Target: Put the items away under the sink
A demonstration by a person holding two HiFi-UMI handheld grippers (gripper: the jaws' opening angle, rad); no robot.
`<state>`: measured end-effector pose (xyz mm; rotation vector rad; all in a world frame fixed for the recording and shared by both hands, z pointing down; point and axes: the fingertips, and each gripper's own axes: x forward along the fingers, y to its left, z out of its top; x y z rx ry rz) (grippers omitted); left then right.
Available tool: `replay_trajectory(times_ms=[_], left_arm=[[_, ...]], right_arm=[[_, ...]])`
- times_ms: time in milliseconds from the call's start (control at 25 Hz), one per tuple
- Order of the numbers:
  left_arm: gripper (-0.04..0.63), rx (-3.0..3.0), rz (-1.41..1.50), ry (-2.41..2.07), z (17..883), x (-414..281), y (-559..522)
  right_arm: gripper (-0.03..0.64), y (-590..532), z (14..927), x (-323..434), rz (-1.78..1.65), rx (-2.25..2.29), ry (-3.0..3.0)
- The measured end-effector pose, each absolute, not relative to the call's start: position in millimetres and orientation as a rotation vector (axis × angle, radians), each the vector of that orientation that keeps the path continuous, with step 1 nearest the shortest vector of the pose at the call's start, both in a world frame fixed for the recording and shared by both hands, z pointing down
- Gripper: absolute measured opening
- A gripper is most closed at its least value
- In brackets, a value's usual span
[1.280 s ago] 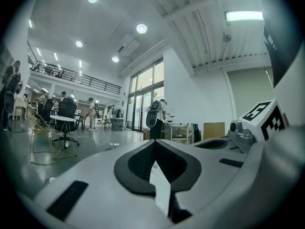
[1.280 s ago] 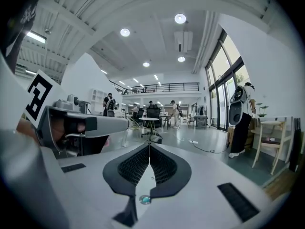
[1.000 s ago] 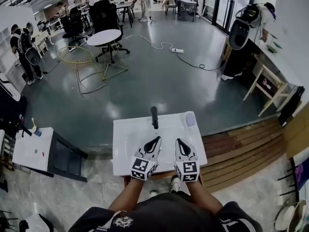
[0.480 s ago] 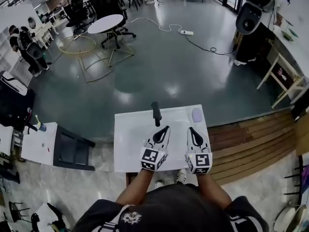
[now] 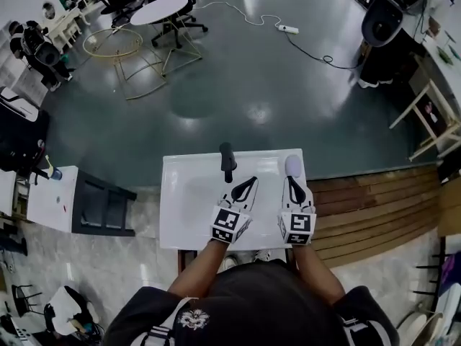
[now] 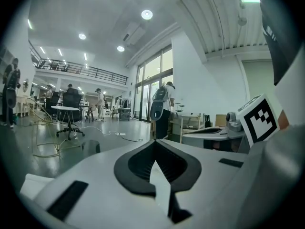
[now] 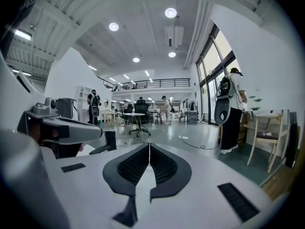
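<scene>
Two grippers, left gripper (image 5: 249, 182) and right gripper (image 5: 291, 182), hover over a white rectangular sink top (image 5: 189, 215), jaws of each pressed together, empty. Just ahead of the left stands a black upright faucet (image 5: 227, 161); a pale lilac rounded item (image 5: 292, 165) sits at the far right corner.

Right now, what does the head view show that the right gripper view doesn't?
Only the head view: the white sink top, a lilac item at its back corner, and wooden decking beside it. Only the right gripper view: ceiling lights and a balcony rail. Both: the faucet, left gripper and round table.
</scene>
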<state>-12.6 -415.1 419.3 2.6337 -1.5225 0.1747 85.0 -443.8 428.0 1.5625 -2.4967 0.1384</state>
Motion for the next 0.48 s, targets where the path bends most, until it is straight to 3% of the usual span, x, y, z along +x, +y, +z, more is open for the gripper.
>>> replay_trajectory(times_ms=[160, 280, 480], left_arm=[[0.0, 2.613, 0.204, -1.518, 431.6, -9.3, -430.0], [0.0, 2.607, 0.216, -1.508, 438.1, -3.1, -440.9], [0.0, 2.574, 0.203, -1.501, 445.1, -0.3, -454.4]], right_arm=[[0.028, -460.4, 450.7, 90.0, 0.158, 1.54, -2.429], [0.194, -471.8, 466.7, 94.4, 0.22, 1.513, -2.402], [0.326, -489.9, 494.5, 99.1, 0.275, 1.473, -2.343]])
